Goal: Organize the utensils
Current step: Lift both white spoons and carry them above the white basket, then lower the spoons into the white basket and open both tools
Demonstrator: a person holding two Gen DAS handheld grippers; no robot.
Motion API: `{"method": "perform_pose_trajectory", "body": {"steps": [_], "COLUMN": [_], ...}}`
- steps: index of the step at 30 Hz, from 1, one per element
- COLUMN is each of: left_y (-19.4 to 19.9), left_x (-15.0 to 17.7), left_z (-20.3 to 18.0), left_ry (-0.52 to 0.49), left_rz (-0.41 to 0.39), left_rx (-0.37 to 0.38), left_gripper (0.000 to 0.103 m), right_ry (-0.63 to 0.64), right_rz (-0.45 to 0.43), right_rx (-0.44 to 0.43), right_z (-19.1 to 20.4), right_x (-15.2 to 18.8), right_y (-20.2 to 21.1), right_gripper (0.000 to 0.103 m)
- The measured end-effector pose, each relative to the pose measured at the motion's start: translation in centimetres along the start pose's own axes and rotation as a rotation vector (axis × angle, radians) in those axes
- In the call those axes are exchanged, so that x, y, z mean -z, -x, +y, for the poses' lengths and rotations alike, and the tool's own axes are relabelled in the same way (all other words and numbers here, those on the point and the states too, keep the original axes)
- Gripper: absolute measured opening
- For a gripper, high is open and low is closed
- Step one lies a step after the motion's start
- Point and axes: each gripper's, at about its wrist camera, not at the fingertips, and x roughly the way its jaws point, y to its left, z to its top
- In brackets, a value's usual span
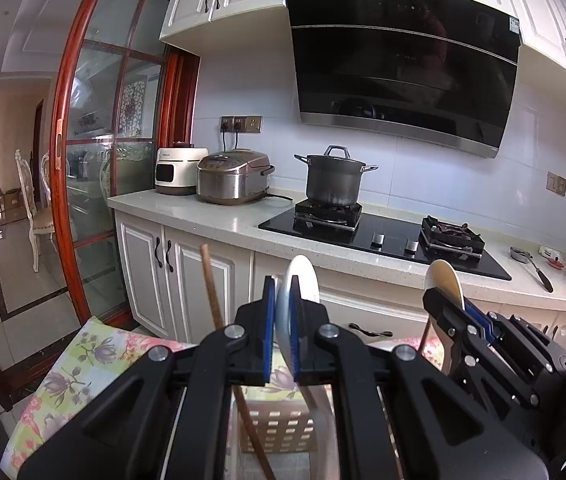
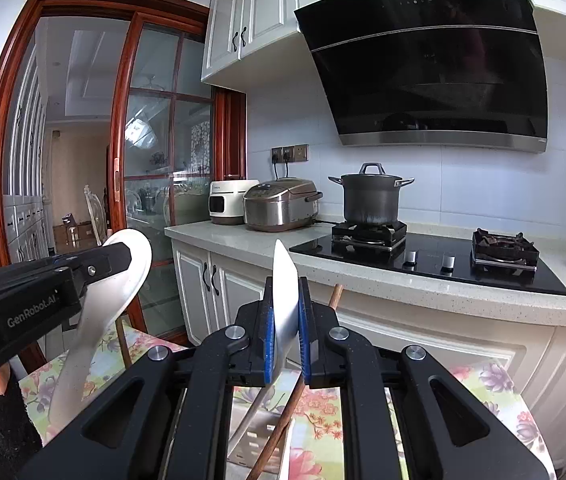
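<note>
Standing upright between the blue pads of the left gripper [image 1: 281, 320], a white spoon [image 1: 301, 280] is clamped near its bowl, and the bowl rises above the fingertips while the handle hangs down below them. The right gripper [image 2: 286, 322] is closed the same way on a second pale spoon [image 2: 285, 292] (seen edge-on in its own view), whose handle also points down. Both grippers are side by side, the right one just to the right of the left.

Below them is a white perforated utensil holder [image 1: 275, 426], and a wooden stick [image 1: 215, 300] leans out of it, just left of the left gripper. The holder sits on a flowered cloth [image 1: 67, 368]. Farther away is the counter [image 1: 211, 216], with a dark pot [image 1: 335, 178] on the stove [image 1: 387, 236] and two cookers to the left.
</note>
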Motion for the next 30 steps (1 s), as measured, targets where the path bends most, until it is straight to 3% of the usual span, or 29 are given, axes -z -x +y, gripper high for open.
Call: {"method": "perform_pose_trajectory", "body": {"steps": [12,26,30], "left_y": [-1.0,-0.8,-0.2], "left_x": [0.6,1.3,1.4], "left_z": [0.4,0.9,0.9], "left_ry": [-0.009,-0.002,-0.002], "left_rz": [-0.014,-0.004,-0.011], "left_rx": [-0.017,-0.021,-0.026], "left_gripper": [0.007,0.008,0.008], "right_ry": [0.043,0.021,-0.004], "right_rz": [-0.015,0.035,0.035], "right_rx": [-0.004,-0.026,-0.028], "right_z": [0.6,0.7,0.5], "right_x": [0.3,1.2,1.3], "right_y": [-1.3,-1.6,-1.1], "right_gripper": [0.011,0.014,0.036]}}
